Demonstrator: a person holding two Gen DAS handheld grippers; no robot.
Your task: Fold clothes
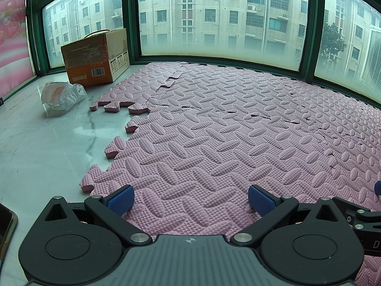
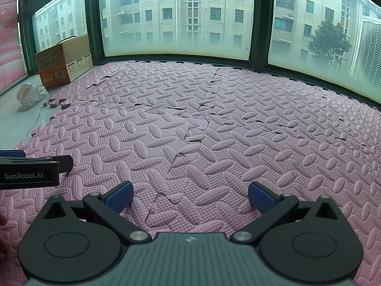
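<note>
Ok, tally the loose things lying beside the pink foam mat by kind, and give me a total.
Orange-and-brown cardboard box: 1
Crumpled clear plastic bag: 1
Detached pink foam edge strip: 1
Dark phone at the picture's edge: 1
Clothes: 0
Total: 4

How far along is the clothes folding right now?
Nothing looks done: no clothes show in either view, folded or not. The pink foam mat is bare, with only a cardboard box and a plastic bag off to its left. Nothing is in hand: the left gripper and right gripper both hang open over the mat. The whole job looks left to do.
</note>
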